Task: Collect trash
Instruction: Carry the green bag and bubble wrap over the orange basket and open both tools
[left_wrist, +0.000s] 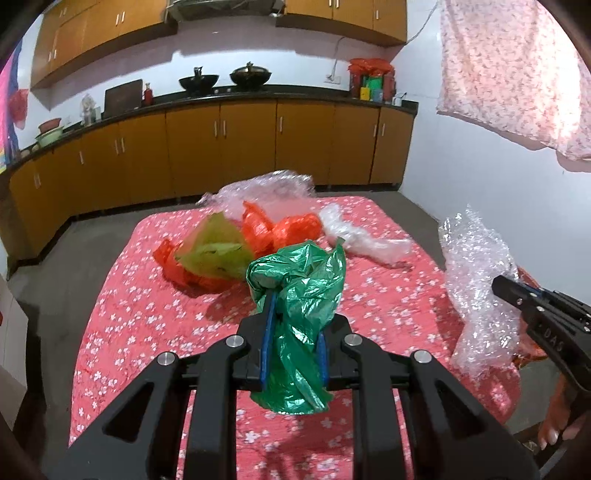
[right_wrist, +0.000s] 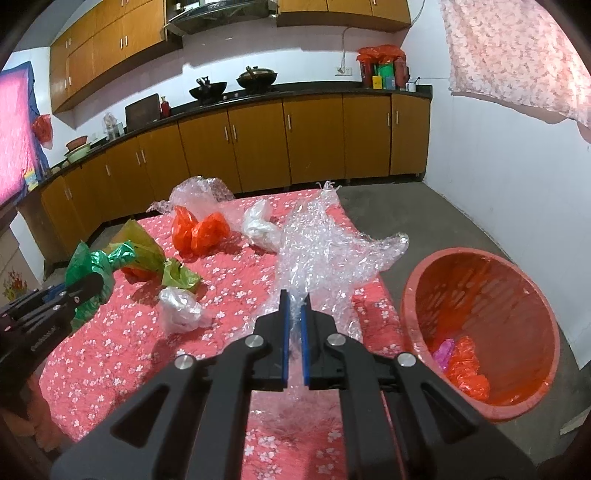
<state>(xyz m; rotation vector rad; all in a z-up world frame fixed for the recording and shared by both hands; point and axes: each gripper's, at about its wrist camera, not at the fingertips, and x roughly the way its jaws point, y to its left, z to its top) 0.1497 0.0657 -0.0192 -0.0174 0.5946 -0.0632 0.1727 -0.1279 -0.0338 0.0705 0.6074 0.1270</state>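
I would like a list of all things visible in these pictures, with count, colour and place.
green bag: one, green, in left gripper
bubble wrap: one, clear, in right gripper
orange bags: two, orange, far on cloth
olive bag: one, yellow-green, left on cloth
white bags: two, whitish, on cloth
cloth: one, red floral, under trash
basin: one, red, right on floor
left gripper: black, shut
right gripper: black, shut

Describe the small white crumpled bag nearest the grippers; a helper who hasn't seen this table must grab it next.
Start at the table with the red floral cloth. Between the left gripper holding a green bag and the right gripper clamped on bubble wrap lies the small white crumpled bag. It is opaque white, unlike the clear wrap.
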